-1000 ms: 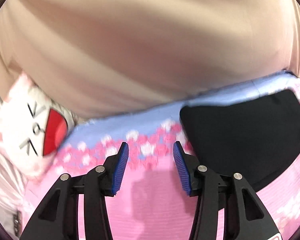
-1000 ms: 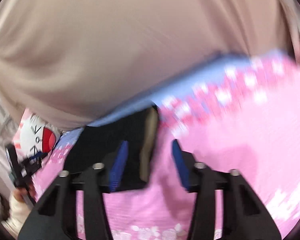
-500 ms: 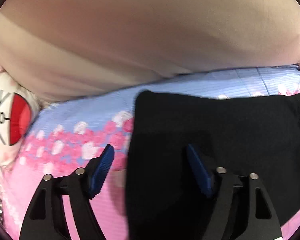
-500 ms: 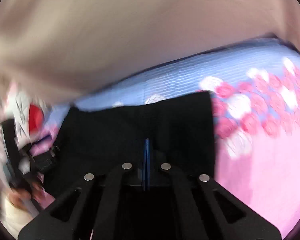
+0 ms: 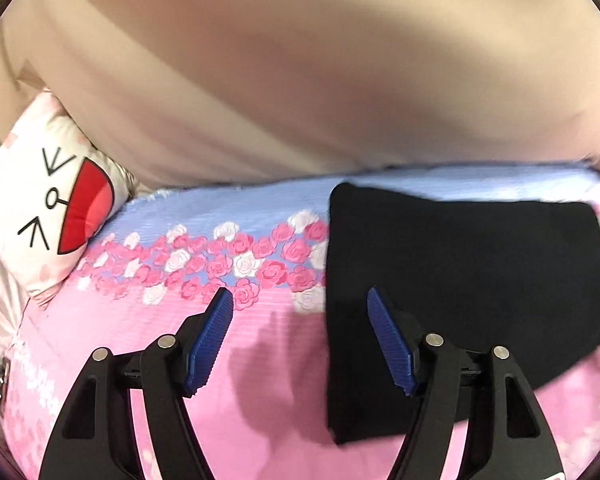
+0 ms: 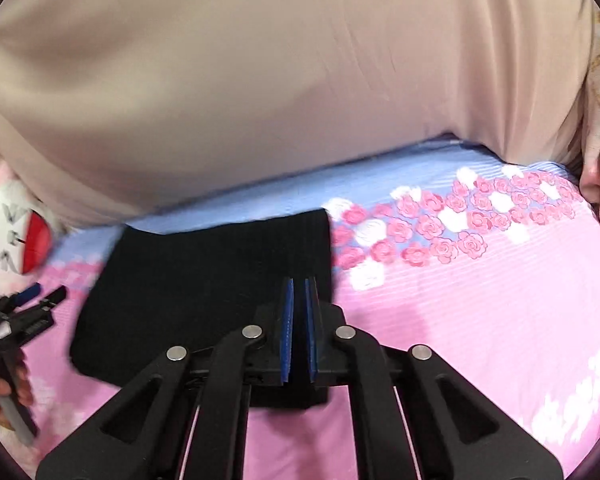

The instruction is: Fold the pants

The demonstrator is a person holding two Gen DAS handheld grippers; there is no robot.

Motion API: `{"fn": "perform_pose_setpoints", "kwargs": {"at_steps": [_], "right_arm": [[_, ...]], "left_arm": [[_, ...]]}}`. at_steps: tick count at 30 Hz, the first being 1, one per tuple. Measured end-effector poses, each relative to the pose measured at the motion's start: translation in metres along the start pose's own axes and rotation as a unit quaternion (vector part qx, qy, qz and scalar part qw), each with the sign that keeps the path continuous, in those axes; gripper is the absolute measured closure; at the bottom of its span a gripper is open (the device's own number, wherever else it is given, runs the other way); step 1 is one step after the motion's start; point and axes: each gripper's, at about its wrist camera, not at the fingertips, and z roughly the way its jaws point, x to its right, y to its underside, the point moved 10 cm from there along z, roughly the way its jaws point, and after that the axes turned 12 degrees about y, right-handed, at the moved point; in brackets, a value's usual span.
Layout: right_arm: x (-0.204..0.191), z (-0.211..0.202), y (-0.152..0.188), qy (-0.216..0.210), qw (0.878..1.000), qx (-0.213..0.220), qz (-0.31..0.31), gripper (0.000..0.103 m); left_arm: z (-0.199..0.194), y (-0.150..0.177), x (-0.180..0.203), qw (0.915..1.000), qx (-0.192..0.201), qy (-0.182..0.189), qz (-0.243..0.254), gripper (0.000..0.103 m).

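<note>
Nearest you, your right gripper (image 6: 299, 292) has its 2 blue pads drawn almost together, with only a thin dark gap between them. They sit over the near right edge of the pants (image 6: 204, 284); dark cloth seems to lie in that gap, so you look to be pinching the edge, though the black fabric makes this hard to confirm. Your left gripper (image 5: 300, 300) is spread wide and holds nothing. Its right finger (image 5: 388, 340) hangs over the pants' (image 5: 460, 280) left edge, while its left finger (image 5: 210, 336) is over bare bedspread (image 5: 240, 400).

The pants lie on the pink rose bedspread as a compact black rectangle with straight edges, so most of the folding looks done. What seems left is 1 last fold or a tidy-up, then letting go on the right side; I cannot count the layers.

Farther off, the pillow (image 5: 48, 216) with the cartoon face sits well apart from the pants at the left. Behind everything hangs the beige curtain (image 6: 300, 80).
</note>
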Motion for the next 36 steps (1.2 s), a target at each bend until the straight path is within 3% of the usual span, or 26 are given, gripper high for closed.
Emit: {"fn": "perform_pose_setpoints", "kwargs": {"at_steps": [4,6,13,27,36], "right_arm": [[-0.04,-0.028,0.0,0.002,1.0,0.029,-0.01,0.097],[-0.057,-0.042,0.005,-0.002,0.999,0.041,-0.011,0.097],[-0.073,-0.075,0.018,-0.01,0.998,0.065,-0.015,0.096],[-0.088,-0.115,0.04,-0.009,0.997,0.076,-0.025,0.096],[-0.097,-0.115,0.062,0.001,0.998,0.057,-0.04,0.096]], "left_arm": [[-0.046,0.002,0.025,0.9992,0.03,0.024,0.001,0.035],[-0.066,0.004,0.039,0.9987,0.042,0.031,0.0,0.03],[-0.111,0.011,0.062,0.997,0.072,0.03,0.002,0.029],[-0.143,0.042,0.082,0.9967,0.072,0.036,0.013,0.026],[-0.142,0.063,0.076,0.9979,0.054,0.03,0.017,0.026]]}}
